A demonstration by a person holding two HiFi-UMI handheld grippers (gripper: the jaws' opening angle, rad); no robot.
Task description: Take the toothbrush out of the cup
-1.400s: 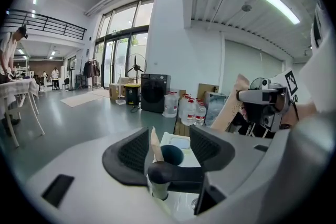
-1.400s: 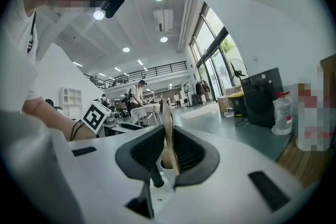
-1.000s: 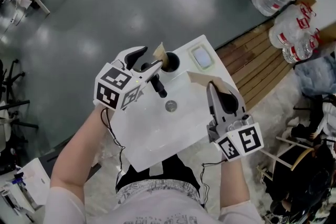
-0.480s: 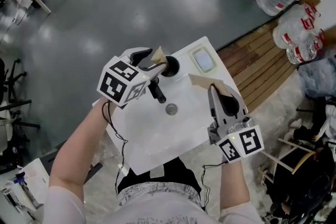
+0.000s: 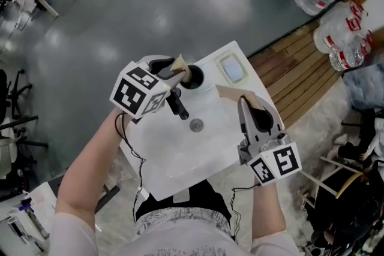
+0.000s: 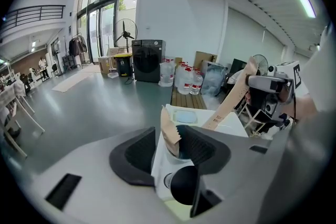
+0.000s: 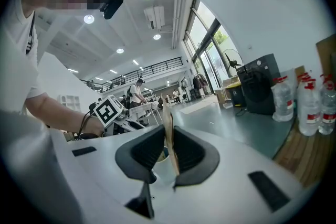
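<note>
The paper-wrapped toothbrush is being kept in the cup at the back corner of the white sink. Only its brown top is being shown: the brush itself is being hidden by the wrapper, and the lower end by the cup. It's being straddled by the left gripper, whose jaws have just been closing. One pad looks like it's being touched by the paper, while a gap is being left at the other, so nothing's being pinched yet. In the head view those jaws are being mostly covered by the marker cube. At the right gripper, a long brown paper packet is being squeezed between nearly closed jaws, print too small to be read.
</note>
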